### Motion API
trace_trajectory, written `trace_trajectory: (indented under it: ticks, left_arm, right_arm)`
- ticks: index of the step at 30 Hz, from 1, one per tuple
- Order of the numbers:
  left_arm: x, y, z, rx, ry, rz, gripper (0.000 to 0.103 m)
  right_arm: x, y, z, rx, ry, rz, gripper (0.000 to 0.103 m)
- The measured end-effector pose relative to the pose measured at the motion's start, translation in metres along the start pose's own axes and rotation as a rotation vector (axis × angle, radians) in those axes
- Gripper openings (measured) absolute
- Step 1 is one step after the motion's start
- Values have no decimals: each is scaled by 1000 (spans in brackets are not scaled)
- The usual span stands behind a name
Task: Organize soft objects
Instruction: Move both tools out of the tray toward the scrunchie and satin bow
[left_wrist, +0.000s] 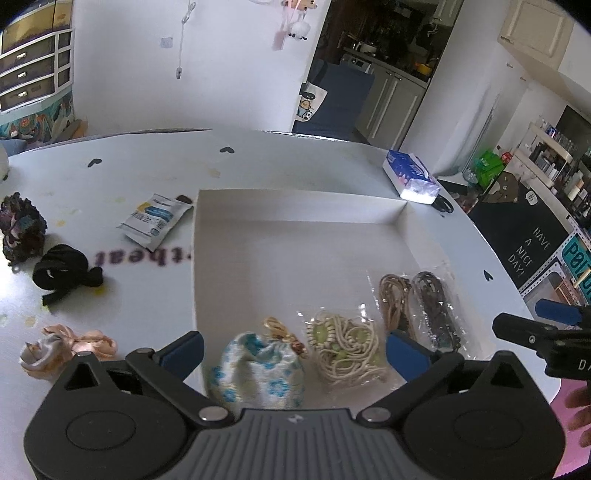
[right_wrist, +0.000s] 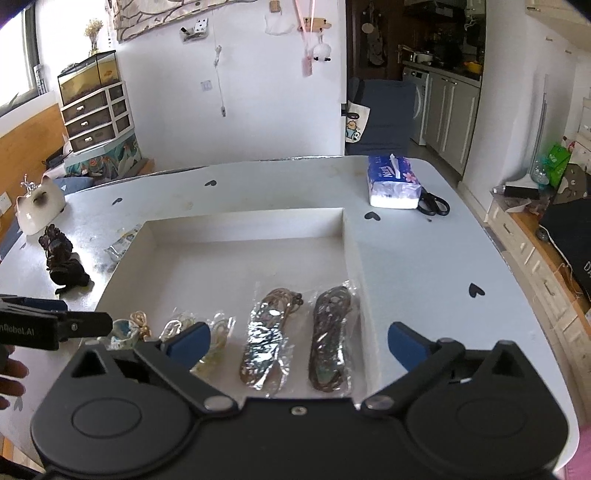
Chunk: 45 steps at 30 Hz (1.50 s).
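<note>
A shallow white box (left_wrist: 295, 206) holds a blue-flowered pouch (left_wrist: 258, 373), a cream cord bundle (left_wrist: 347, 350), a bagged tan cord (right_wrist: 269, 339) and a bagged dark cord (right_wrist: 332, 336) along its near side. My left gripper (left_wrist: 293, 352) hovers open over the pouch and cream bundle, its pads apart from them. Over the two bagged cords my right gripper (right_wrist: 297, 341) is open, touching neither. On the table left of the box lie a pink scrunchie (left_wrist: 66, 347), a black scrunchie (left_wrist: 62, 275) and a dark patterned scrunchie (left_wrist: 22, 229).
A foil packet (left_wrist: 155, 221) lies by the box's far left corner. A tissue pack (right_wrist: 393, 181) and black scissors (right_wrist: 434, 205) sit at the table's far right. A cat figurine (right_wrist: 38, 206) stands at the far left. The table edge curves close on the right.
</note>
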<state>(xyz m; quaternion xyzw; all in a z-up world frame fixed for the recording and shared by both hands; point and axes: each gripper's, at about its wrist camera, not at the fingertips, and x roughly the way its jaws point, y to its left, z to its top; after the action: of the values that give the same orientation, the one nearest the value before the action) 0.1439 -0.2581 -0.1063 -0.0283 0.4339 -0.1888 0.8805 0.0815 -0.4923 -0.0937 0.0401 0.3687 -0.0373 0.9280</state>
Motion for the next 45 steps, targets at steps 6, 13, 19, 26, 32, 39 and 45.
trace_trajectory:
  ticks: [6, 13, 19, 26, 32, 39, 45]
  left_arm:
    - [-9, 23, 4, 16, -12, -2, 103]
    - [-22, 57, 7, 23, -22, 2, 103]
    - [-36, 97, 6, 6, -28, 27, 103]
    - [-55, 147, 4, -9, -48, 59, 103]
    - [-68, 186, 3, -24, -63, 90, 103]
    - [-79, 235, 8, -58, -82, 140, 103]
    - [-78, 269, 20, -87, -97, 173, 103]
  right_arm:
    - [-2, 26, -2, 0, -5, -27, 103]
    - [3, 62, 0, 7, 5, -33, 103]
    - [11, 101, 2, 9, 11, -21, 103]
    - [21, 149, 3, 0, 8, 1, 103]
    - [31, 191, 6, -15, 3, 29, 103]
    - [43, 238, 7, -50, 0, 78, 103]
    - [63, 279, 12, -110, 15, 144, 103]
